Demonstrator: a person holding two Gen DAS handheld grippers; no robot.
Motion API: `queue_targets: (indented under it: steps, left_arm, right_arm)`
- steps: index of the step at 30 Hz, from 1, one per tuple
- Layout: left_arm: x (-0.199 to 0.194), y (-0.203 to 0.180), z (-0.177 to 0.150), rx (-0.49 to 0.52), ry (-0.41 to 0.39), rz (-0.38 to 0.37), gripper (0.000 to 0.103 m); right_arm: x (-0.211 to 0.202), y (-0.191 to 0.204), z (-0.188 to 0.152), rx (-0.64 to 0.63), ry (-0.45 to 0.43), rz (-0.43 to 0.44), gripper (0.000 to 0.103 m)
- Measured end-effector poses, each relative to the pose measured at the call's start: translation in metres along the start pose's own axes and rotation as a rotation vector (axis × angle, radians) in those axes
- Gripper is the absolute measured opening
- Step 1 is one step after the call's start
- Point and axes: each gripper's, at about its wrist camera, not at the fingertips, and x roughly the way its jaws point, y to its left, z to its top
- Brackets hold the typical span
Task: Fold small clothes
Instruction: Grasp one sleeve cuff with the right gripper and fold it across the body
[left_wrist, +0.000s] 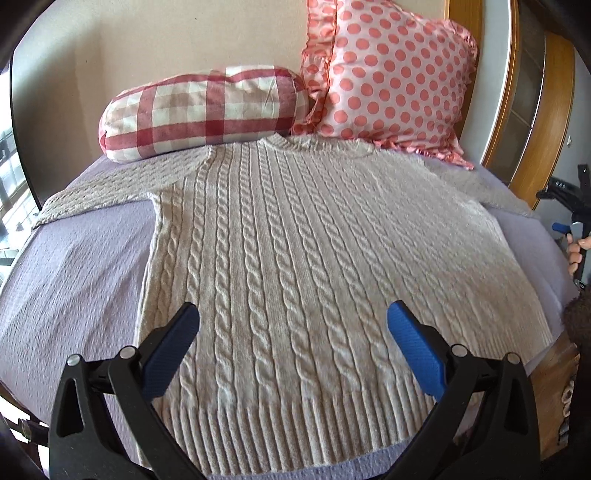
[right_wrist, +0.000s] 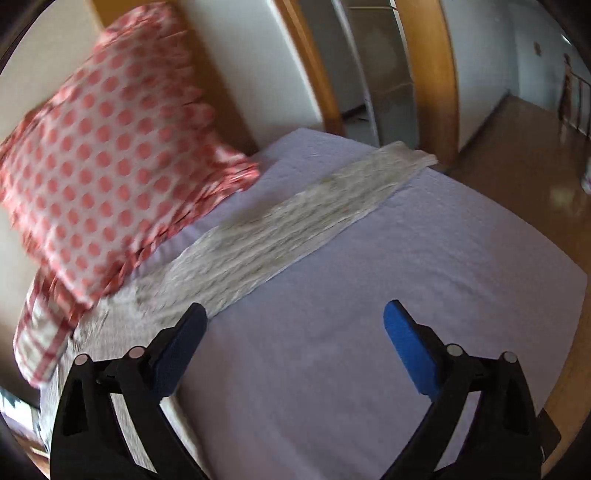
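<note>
A cream cable-knit sweater (left_wrist: 295, 258) lies flat and face up on a bed covered with a pale lilac textured bedspread (left_wrist: 74, 266). Its ribbed hem is at the near edge and its neckline is at the far end, touching the pillows. One sleeve stretches out to the left across the bedspread, the other to the right.

The left gripper (left_wrist: 293, 328), black-framed with blue finger pads, hangs above the near part of the sweater, its fingers spread wide and holding nothing. The right gripper (right_wrist: 295, 328), of the same build, is above bare bedspread (right_wrist: 369, 332), also spread wide and empty. In the right wrist view the sweater's right sleeve (right_wrist: 295, 221) runs diagonally from just beyond the left finger toward the far right corner of the bed; this view is blurred.

At the far end, a red and white checked bolster pillow (left_wrist: 199, 114) sits on the left, and a pink pillow with coral polka dots and a frilled edge (left_wrist: 388, 81) leans beside it on the right. A curved wooden bed frame (left_wrist: 506, 110) rises on the right, and a wooden floor (right_wrist: 535, 147) lies beyond it.
</note>
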Motion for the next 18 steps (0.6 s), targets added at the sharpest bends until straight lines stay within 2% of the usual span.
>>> queue_targets:
  steps: [1, 2, 3, 5, 8, 12, 13, 14, 15, 16, 18]
  left_arm:
    - [0.001, 0.004, 0.007, -0.011, -0.023, -0.012, 0.101]
    - [0.003, 0.009, 0.014, -0.025, -0.041, -0.026, 0.101]
    - [0.004, 0.015, 0.019, -0.041, -0.055, -0.044, 0.101]
    - [0.009, 0.028, 0.03, -0.076, -0.081, -0.091, 0.101]
    - [0.014, 0.048, 0.041, -0.143, -0.097, -0.102, 0.101]
    - [0.018, 0.07, 0.048, -0.21, -0.112, -0.087, 0.101]
    - [0.018, 0.075, 0.047, -0.223, -0.117, -0.077, 0.101]
    - [0.019, 0.08, 0.048, -0.237, -0.121, -0.068, 0.101]
    - [0.019, 0.086, 0.048, -0.252, -0.122, -0.061, 0.101]
    - [0.02, 0.092, 0.048, -0.269, -0.119, -0.054, 0.101]
    - [0.021, 0.107, 0.048, -0.301, -0.115, -0.035, 0.101]
  right_arm:
    - [0.015, -0.012, 0.017, 0.054, 0.01, -0.009, 0.073]
    - [0.029, -0.025, 0.033, 0.104, 0.017, -0.015, 0.055]
    - [0.041, -0.036, 0.047, 0.152, 0.023, -0.029, 0.044]
    - [0.063, -0.056, 0.068, 0.242, 0.02, -0.046, 0.042]
    - [0.088, -0.072, 0.083, 0.352, 0.029, -0.044, 0.039]
    - [0.102, -0.07, 0.094, 0.366, -0.019, -0.058, 0.035]
    - [0.106, -0.07, 0.095, 0.364, -0.029, -0.054, 0.031]
    - [0.11, -0.07, 0.096, 0.355, -0.029, -0.06, 0.016]
    - [0.111, -0.07, 0.097, 0.351, -0.031, -0.055, 0.01]
    - [0.109, -0.068, 0.096, 0.352, -0.036, -0.032, 0.009]
    - [0.085, -0.055, 0.092, 0.306, -0.103, 0.027, 0.008]
